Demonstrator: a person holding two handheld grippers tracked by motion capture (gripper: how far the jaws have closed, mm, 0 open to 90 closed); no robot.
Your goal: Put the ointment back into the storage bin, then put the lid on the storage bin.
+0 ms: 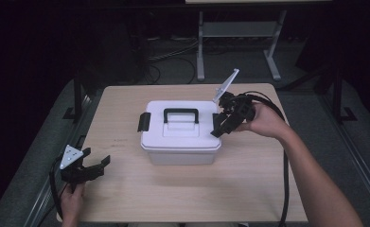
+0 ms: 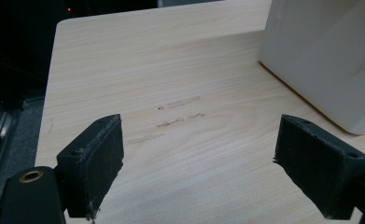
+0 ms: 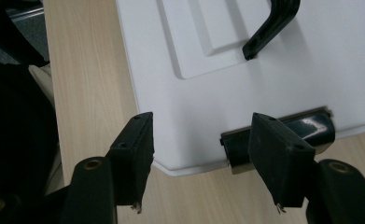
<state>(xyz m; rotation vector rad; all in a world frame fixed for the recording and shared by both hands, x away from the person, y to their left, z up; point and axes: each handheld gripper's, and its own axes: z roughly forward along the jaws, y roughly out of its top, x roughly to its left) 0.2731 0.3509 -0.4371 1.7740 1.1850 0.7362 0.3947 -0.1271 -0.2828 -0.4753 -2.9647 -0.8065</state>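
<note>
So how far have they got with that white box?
Barely begun, it seems. The white box sits shut, handle flat, left latch down. The right hand-held gripper hovers open at the right latch, not gripping it. The left hand-held gripper waits open. Unlatching probably remains.

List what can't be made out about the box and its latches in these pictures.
- Box contents: lid shut and opaque, every view.
- Right latch: high view, right gripper covers it; right gripper view, one jaw overlaps it, so whether it is clipped is unclear.
- Left latch: too small in the high view to tell if clipped.
- Box in the left gripper view: cut off by the top and right edges.
</note>
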